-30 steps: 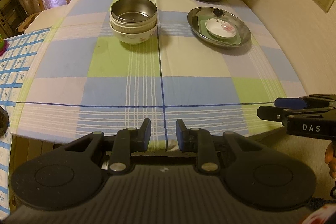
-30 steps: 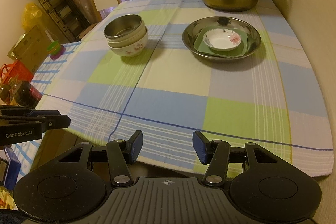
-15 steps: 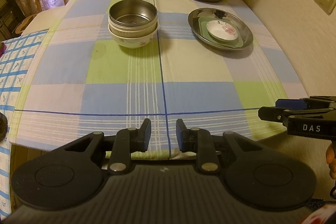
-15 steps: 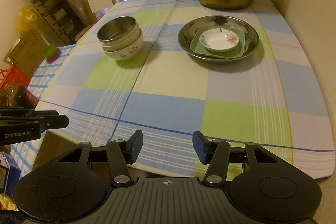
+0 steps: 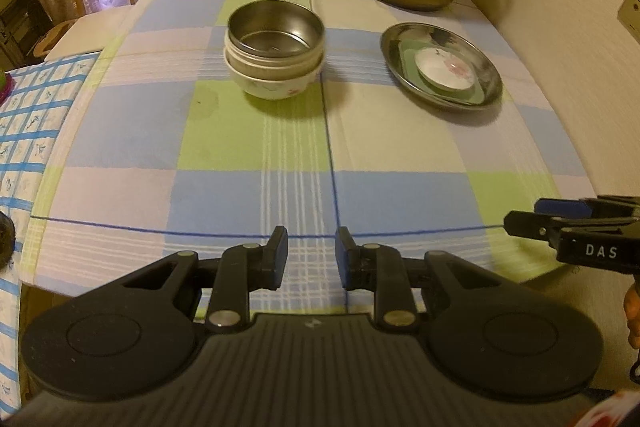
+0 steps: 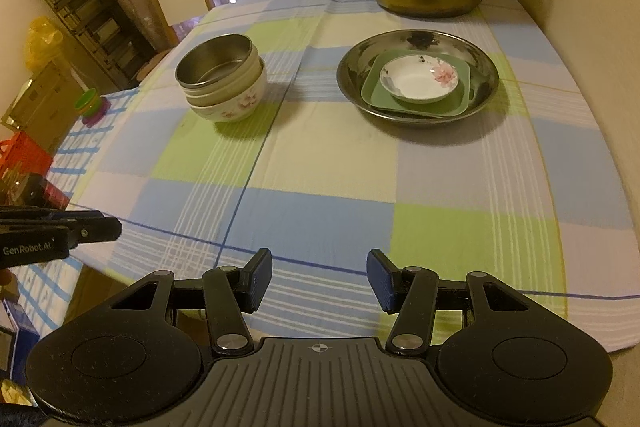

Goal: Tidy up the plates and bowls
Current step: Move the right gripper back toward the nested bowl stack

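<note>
- While I am hovering at the near table edge, the left gripper (image 5: 311, 255) is showing a narrow, empty gap.
- I am keeping the right gripper (image 6: 320, 277) wider, empty.
- The bowl stack (image 6: 221, 83) is sitting at 11 o'clock, the steel plate (image 6: 418, 77) at 1.

Both wrist cameras look down and forward from the table's (image 5: 400, 155) near edge. Left camera has the stacked bowls (image 5: 275, 57) at twelve o'clock; right camera sees them (image 6: 221, 83) at eleven, sharing the plate stack (image 6: 418, 79).
</note>
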Demonstrator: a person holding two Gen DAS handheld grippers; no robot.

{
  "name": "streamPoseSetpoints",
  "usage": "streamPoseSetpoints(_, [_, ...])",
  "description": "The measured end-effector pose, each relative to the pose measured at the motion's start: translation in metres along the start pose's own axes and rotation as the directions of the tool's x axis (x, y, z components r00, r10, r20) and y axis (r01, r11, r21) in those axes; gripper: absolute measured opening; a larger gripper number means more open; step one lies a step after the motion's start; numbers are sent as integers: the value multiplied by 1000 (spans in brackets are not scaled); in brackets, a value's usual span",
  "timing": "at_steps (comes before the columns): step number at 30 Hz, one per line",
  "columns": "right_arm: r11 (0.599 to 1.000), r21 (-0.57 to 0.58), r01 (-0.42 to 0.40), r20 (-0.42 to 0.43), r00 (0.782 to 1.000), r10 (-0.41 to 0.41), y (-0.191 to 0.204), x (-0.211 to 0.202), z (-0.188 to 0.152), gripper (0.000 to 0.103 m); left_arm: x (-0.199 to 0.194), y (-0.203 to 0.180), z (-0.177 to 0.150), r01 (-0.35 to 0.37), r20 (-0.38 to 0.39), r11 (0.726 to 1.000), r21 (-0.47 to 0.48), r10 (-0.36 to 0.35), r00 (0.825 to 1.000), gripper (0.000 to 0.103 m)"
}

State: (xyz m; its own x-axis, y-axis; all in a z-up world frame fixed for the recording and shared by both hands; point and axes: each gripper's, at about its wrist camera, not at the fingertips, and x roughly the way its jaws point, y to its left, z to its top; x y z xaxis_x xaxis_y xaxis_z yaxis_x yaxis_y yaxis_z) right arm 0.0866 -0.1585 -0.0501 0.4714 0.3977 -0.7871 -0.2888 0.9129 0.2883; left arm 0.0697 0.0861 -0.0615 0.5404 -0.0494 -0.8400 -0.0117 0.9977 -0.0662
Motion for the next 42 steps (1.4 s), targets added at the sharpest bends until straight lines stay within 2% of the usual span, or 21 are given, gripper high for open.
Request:
streamPoseSetpoints(18, [1000, 10, 17, -3, 1000, -17, 17, 42, 44, 53, 27, 57, 43, -1, 25, 999, -36, 2, 1000, 23])
streamPoseSetpoints(24, [1000, 6, 18, 0, 1000, -18, 24, 56, 60, 53, 38, 69, 58, -23, 34, 999, -27, 24, 999, 23])
streamPoseSetpoints(42, [1000, -1, 0, 82, 997, 0, 44, 91, 126, 53, 66, 93, 122, 35, 110, 999, -1, -35, 993, 23])
